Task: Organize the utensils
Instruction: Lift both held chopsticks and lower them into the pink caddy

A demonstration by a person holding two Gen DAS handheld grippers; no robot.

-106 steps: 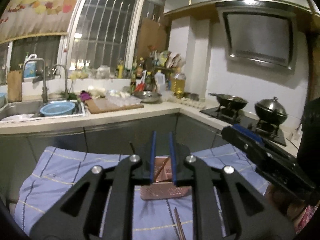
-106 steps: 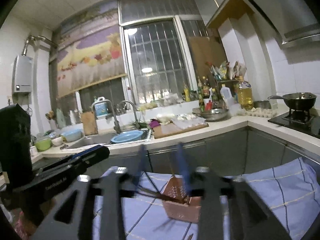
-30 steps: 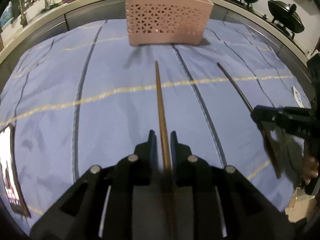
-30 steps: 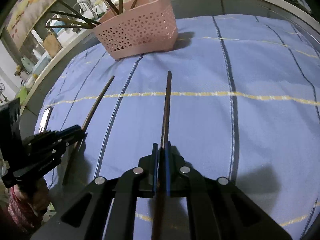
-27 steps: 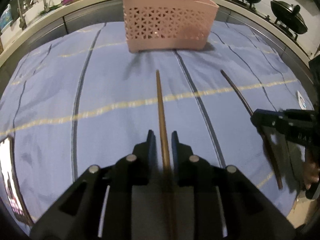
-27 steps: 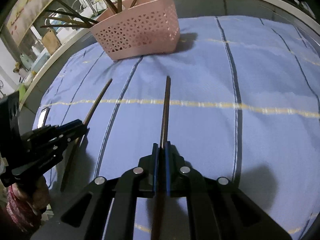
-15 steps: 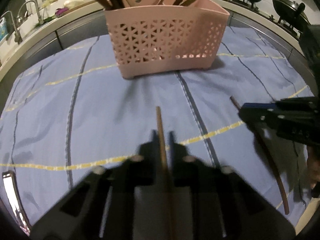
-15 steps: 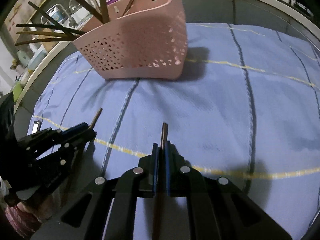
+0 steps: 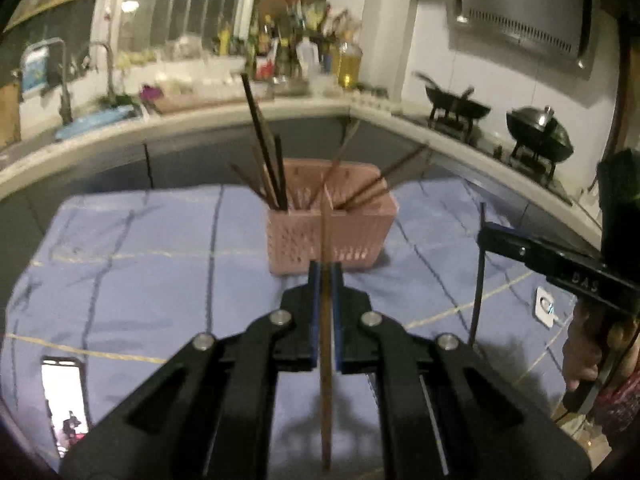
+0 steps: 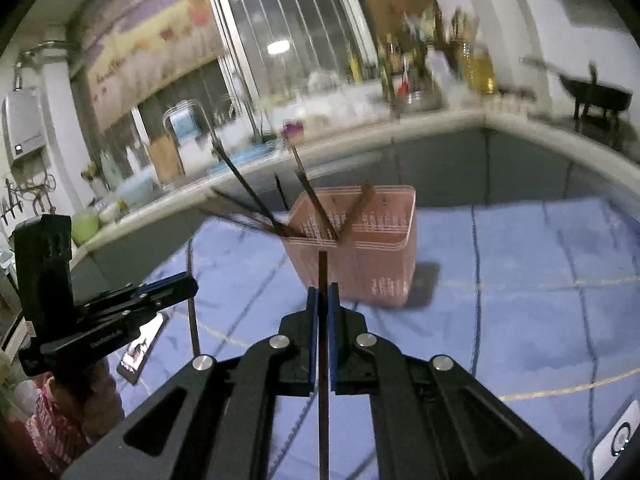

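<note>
Brown chopstick [image 9: 326, 360] clenched in left gripper [image 9: 325, 276] jaws, darker chopstick [image 10: 322, 380], somewhat blurred, in right gripper [image 10: 322, 300]

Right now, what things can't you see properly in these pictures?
- Bottles on the counter, left view: blurred, labels unreadable.
- Chopstick in the right gripper, right view: its near end is cut off by the bottom edge.
- Phone, right view: partly hidden behind the left gripper.
- Basket bottom, both views: its walls hide where the chopsticks rest.
</note>
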